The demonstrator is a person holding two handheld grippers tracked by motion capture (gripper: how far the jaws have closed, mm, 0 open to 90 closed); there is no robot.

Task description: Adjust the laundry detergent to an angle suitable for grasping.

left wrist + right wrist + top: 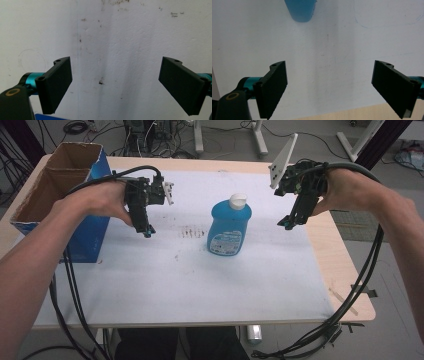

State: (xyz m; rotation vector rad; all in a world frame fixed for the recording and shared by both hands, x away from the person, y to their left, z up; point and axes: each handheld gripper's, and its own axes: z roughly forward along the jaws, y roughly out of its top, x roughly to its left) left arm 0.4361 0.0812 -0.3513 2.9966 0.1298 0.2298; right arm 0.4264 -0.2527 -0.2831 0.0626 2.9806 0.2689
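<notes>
I am holding both tools above the desk (345, 285), one on either side of the blue dish-soap bottle (228, 225), and neither has touched it. The bottle stands upright at the centre of the high view on the white foam mat (165, 280), its white cap (238, 200) on and its label facing me. My left tool (148, 233) hangs left of centre in that view, tips pointing down at the mat, well apart from the bottle; in its own view its jaws stand wide, with bare, speckled mat between them. My right tool (286, 223) hangs right of centre, tilted in toward the bottle and nearer to it than the left. Its jaws are also wide, and in its own view the bottle's blue base (300, 10) sits at the top edge, left of centre, ahead of the gap rather than inside it.

I judge this to be the approach step, before any grasp. The open cardboard box (55, 195) with the blue side stands at the upper left of the high view, near my left hand (97, 200); I cannot tell whether it has a part in the work. Next, I would bring the right tool forward and lower so the bottle's body lies squarely between the jaws, then close gently, since the bottle is tall and may tip if pushed from one side.
</notes>
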